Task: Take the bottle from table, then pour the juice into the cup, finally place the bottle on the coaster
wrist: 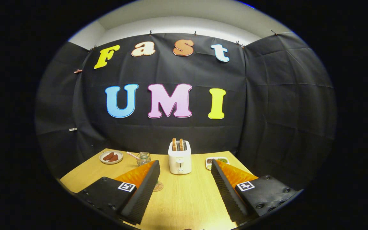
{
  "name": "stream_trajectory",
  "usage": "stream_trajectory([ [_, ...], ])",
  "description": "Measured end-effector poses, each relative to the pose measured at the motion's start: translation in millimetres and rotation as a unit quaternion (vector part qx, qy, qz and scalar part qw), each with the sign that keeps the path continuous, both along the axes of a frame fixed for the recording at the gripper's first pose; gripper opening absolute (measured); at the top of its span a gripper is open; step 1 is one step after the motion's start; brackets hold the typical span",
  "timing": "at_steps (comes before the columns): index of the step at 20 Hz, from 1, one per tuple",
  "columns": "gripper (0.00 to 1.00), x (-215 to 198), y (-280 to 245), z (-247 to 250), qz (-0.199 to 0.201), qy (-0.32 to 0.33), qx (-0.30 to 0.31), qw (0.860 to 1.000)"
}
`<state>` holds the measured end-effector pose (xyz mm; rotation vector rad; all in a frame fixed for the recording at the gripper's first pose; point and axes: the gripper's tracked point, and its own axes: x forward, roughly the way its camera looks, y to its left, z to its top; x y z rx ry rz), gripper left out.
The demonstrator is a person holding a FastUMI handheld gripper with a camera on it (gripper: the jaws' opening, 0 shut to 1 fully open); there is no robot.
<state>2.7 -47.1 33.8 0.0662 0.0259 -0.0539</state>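
- My gripper (184,163) hangs above the near edge of the table (184,201) with its jaws wide apart and nothing between them.
- The cup (143,158), a small glass jar with a straw, stands in the lower left-middle of the frame, just beyond the left finger (141,195) and to the left of the toaster (180,157).
- An edge of the coaster (158,186) peeks out right beside that finger (the finger covers the rest).
- With the coaster mostly hidden, I cannot tell where the bottle stands, or whether it sits there.
- I judge that empty jaws fit two stages: the reach before the bottle is gripped, or the pull-back after it is set on the coaster.
- Either way, my next move calls for shifting the view until the ground behind the left finger is clear, keeping the jaws off the cup.
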Motion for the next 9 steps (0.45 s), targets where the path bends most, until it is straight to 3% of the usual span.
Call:
stream_trajectory([
  [9,0.99,14,7,6,0.000,0.004,-0.025,1.000],
])
